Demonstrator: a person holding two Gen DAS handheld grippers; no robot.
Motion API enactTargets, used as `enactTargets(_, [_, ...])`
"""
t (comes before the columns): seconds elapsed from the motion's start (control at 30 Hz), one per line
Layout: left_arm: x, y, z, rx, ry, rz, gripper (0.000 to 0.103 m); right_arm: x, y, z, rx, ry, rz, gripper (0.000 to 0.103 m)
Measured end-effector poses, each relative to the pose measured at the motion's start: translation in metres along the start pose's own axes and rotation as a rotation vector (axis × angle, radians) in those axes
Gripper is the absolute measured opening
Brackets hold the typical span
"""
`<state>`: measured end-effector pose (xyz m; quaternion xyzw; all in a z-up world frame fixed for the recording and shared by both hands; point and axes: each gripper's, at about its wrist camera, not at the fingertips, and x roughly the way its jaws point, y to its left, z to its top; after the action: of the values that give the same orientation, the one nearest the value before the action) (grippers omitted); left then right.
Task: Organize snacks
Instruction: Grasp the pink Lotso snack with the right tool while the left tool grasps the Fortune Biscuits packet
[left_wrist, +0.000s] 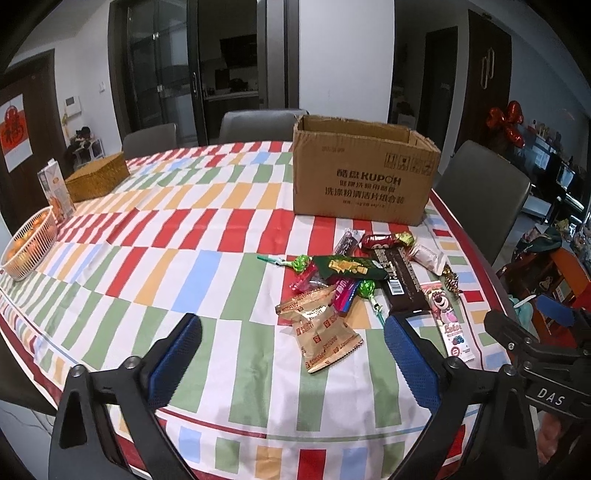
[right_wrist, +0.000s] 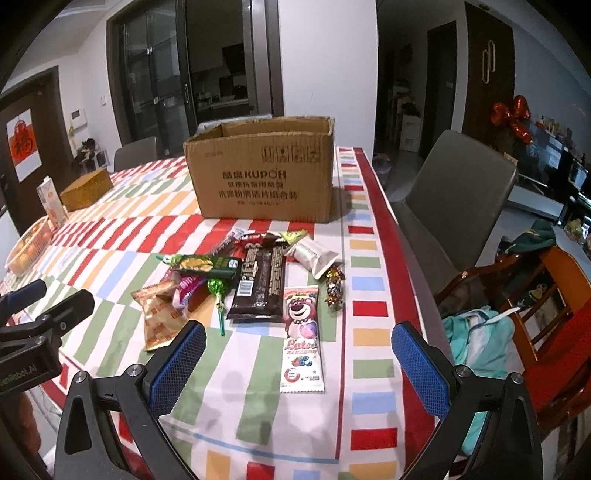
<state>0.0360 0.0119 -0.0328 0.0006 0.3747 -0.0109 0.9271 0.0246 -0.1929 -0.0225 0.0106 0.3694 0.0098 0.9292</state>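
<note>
The snacks lie heaped at frame centre on the counter (right_wrist: 373, 236), so a grab at the gold wafer packet (left_wrist: 320, 332) could drag the green lollipop (right_wrist: 216, 291) along, short of the cardboard box (right_wrist: 262, 170) above. Left gripper (left_wrist: 293, 334) and right gripper (right_wrist: 298, 341) hover spread wide, holding nothing.
</note>
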Motion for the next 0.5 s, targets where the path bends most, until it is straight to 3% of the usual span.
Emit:
enactTargets(0.33, [0.046,-0.001,0.0,-0.009,0.118,-0.043,0.079,0.046,0.005,0.001,-0.029,0.098,0.01,0.083])
enactTargets(0.5, [0.067,-0.004,0.0,-0.011,0.156,-0.064,0.075,0.069,0.002,0.001,-0.021,0.15,0.021,0.072])
